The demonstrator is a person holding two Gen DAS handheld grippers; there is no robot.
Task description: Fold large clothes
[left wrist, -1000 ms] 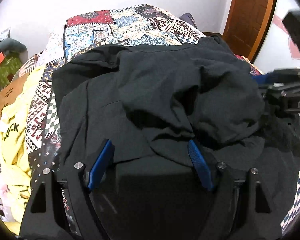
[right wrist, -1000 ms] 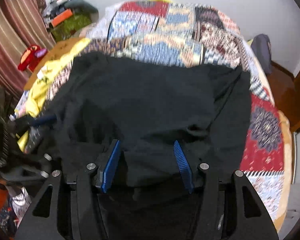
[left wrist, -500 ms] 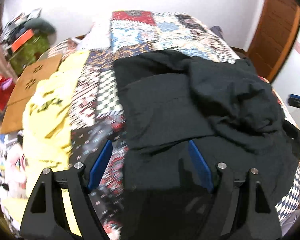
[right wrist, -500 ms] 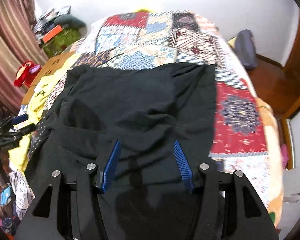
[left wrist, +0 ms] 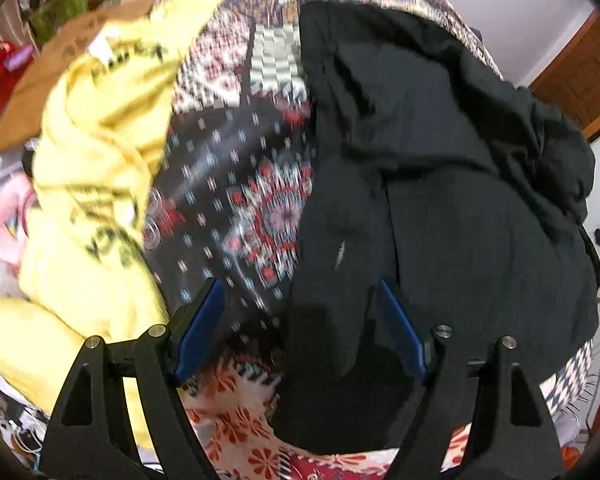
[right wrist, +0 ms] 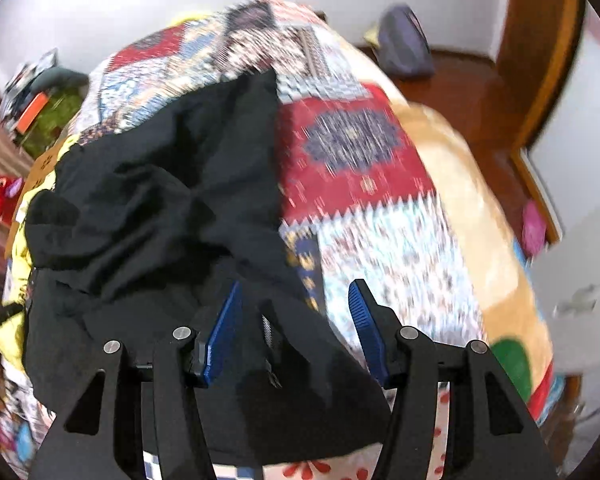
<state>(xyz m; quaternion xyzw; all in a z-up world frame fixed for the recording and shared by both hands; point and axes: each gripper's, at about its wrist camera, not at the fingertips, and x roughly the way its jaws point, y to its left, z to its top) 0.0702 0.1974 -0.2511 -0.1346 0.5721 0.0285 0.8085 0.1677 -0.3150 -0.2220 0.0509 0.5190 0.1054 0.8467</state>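
Looking through the left wrist view, the black garment [left wrist: 440,200] lies in a rumpled heap on the right half of the patchwork bedspread [left wrist: 240,208], its upper layers bunched toward the far right and no flat panel laid out. The left gripper [left wrist: 300,324] hangs over the garment's near left edge with its jaws spread wide; a dark flap sits between the blue pads, but neither pad seems to press on it, though blur makes that uncertain. A yellow shirt [left wrist: 100,160] waits crumpled at the far left, untouched.

In the right wrist view, the same black garment [right wrist: 160,208] fills the left side, creased and doubled over itself, with bare bedspread [right wrist: 352,152] to its right. The right gripper [right wrist: 296,324] stands over the near right hem, jaws parted and closed on nothing.

Folding has hardly begun: the cloth needs spreading flat first, then each fold, and the yellow shirt remains.
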